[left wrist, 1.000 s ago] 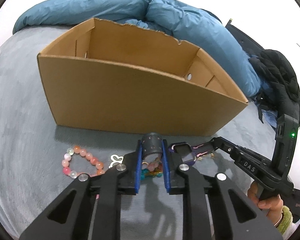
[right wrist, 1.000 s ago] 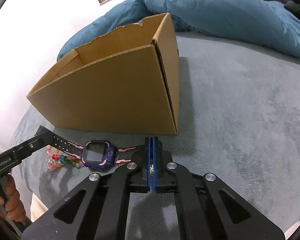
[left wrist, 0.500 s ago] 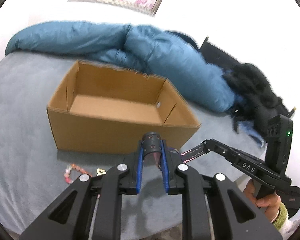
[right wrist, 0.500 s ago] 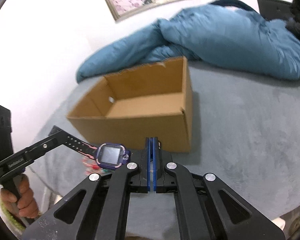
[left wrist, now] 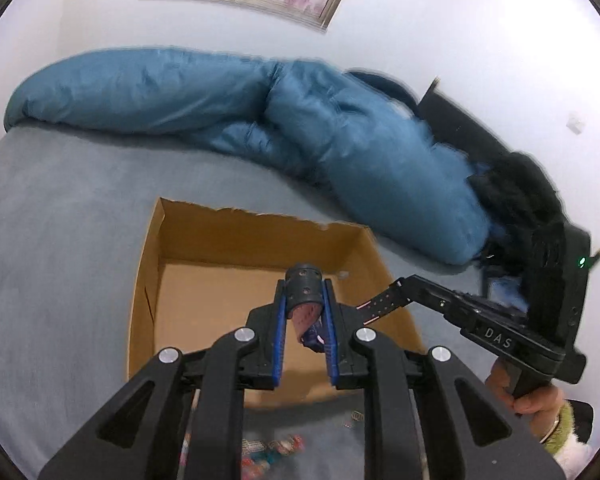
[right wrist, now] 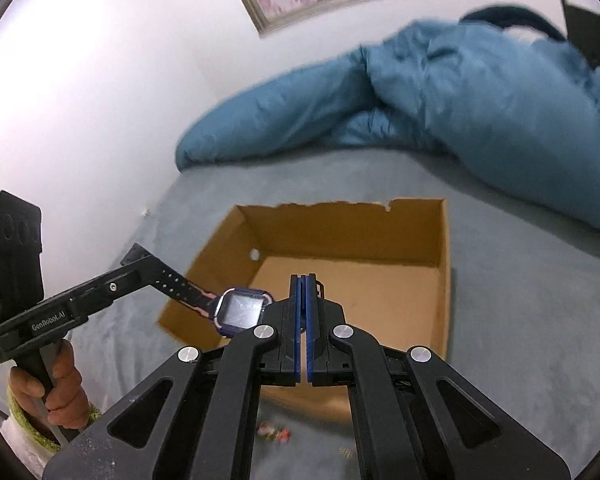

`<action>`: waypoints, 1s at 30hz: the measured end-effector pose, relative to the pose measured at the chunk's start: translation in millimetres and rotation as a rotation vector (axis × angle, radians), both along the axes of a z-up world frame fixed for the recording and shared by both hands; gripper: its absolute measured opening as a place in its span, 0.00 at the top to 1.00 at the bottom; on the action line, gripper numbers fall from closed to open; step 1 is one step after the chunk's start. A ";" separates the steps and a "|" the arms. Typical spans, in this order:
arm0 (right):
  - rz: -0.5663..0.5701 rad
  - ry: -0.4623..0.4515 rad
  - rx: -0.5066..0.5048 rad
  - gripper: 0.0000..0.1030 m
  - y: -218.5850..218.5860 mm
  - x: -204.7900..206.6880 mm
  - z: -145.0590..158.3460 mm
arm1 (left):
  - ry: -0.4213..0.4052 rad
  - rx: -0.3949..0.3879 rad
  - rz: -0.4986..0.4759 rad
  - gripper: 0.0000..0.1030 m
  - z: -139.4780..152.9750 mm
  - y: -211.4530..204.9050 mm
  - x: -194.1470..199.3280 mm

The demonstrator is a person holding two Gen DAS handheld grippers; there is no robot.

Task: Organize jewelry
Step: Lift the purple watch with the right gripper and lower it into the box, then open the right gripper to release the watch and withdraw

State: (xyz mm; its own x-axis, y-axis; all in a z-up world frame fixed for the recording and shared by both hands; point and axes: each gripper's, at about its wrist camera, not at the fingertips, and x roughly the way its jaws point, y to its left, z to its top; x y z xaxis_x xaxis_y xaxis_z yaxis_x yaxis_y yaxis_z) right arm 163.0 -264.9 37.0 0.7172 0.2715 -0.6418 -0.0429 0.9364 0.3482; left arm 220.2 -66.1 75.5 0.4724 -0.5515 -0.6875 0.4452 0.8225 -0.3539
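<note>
Tools point(left wrist: 305, 312) point(right wrist: 302, 300) grip watch point(right wrist: 242, 312) (both ends) above box point(right wrist: 446, 280).

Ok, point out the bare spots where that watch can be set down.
The brown cardboard box has a bare floor between its four walls. The grey bedspread is bare left of the box, up to the blue duvet. The strip before the box's near wall is crowded with colourful bead bracelets.
</note>
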 end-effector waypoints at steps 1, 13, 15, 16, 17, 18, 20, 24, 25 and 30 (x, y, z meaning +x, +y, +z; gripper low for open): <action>0.000 0.025 -0.003 1.00 0.3 11.4 -5.3 | 0.012 0.023 0.003 0.85 -6.7 -4.4 11.2; -0.062 0.298 -0.117 1.00 1.3 118.3 -59.4 | 0.228 0.288 0.019 0.85 -104.0 -58.1 119.5; -0.068 0.325 -0.127 1.00 -1.2 131.0 -67.0 | 0.246 0.301 0.028 0.83 -109.3 -58.7 124.5; -0.075 0.343 -0.127 1.00 -2.7 135.2 -72.0 | 0.254 0.304 0.034 0.83 -111.2 -58.5 127.3; -0.078 0.354 -0.128 1.00 -4.2 140.5 -74.5 | 0.256 0.311 0.043 0.81 -112.3 -57.5 129.0; -0.082 0.364 -0.127 1.00 -4.0 143.7 -77.2 | 0.257 0.315 0.043 0.77 -111.9 -57.8 129.6; -0.084 0.388 -0.123 1.00 -5.6 145.7 -82.2 | 0.257 0.335 0.047 0.70 -111.8 -57.3 130.4; -0.086 0.392 -0.116 0.94 -6.7 139.4 -80.8 | 0.205 0.340 0.080 0.56 -99.6 -52.2 125.1; -0.086 0.390 -0.117 0.90 -7.2 137.7 -78.7 | 0.203 0.338 0.079 0.52 -95.9 -51.2 124.0; -0.092 0.336 -0.139 0.74 -5.2 123.9 -62.7 | 0.128 0.331 0.082 0.51 -75.8 -46.2 110.4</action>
State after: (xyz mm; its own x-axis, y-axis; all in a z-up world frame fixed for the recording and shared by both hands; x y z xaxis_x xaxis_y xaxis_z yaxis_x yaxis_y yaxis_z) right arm 286.8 -270.1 -25.8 0.4773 0.1089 -0.8720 0.1392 0.9704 0.1973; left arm 330.6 -112.3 -0.3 0.4041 -0.2530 -0.8790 0.3422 0.9330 -0.1112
